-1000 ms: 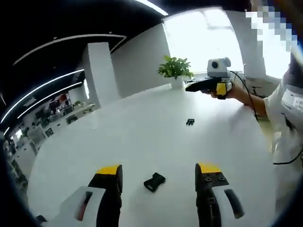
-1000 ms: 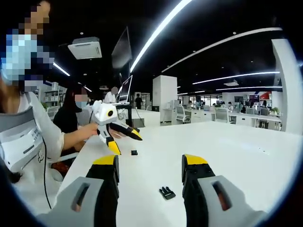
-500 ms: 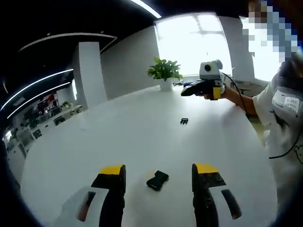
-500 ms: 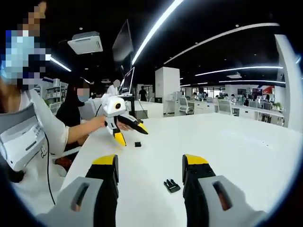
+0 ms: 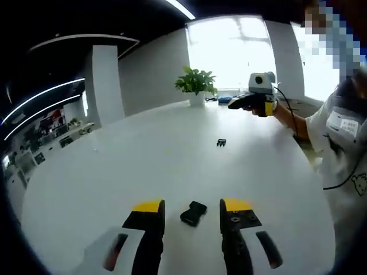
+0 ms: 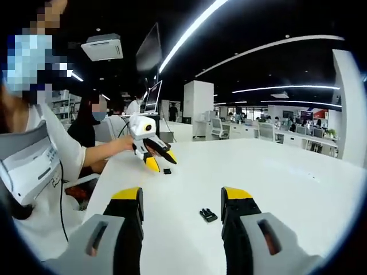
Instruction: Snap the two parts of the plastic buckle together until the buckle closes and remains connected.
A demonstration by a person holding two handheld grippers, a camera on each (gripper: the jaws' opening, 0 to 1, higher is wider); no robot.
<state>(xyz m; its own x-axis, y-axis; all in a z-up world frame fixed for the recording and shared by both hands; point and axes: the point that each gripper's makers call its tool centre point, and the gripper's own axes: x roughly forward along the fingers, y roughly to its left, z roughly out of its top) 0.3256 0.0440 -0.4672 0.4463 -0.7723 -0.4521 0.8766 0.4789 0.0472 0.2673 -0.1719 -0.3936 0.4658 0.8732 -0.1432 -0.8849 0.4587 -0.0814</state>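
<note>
In the left gripper view, the left tool (image 5: 192, 212), with black jaws tipped in yellow, reaches low over the broad white counter (image 5: 114, 172), its jaws spread apart and pinching nothing. The black plastic socket half of the buckle (image 5: 194, 212) lies flat on the counter between the two jaw tips, touching neither. Farther out on the counter, well apart from it, lies the small black pronged half of the buckle (image 5: 221, 142). The right tool (image 5: 251, 103) is held up above the counter's far edge in the person's hand (image 5: 274, 109), the arm stretched out from a white sleeve.

In the right gripper view, the right tool's jaws stand spread, and the pronged half (image 6: 208, 215) rests on the counter between them, nearer the right jaw. The left tool (image 6: 155, 154) points down at the socket half (image 6: 167, 171).

A potted green plant (image 5: 196, 85) stands by a bright window (image 5: 235, 48). The room is an open office with long ceiling light strips (image 6: 195, 31).
</note>
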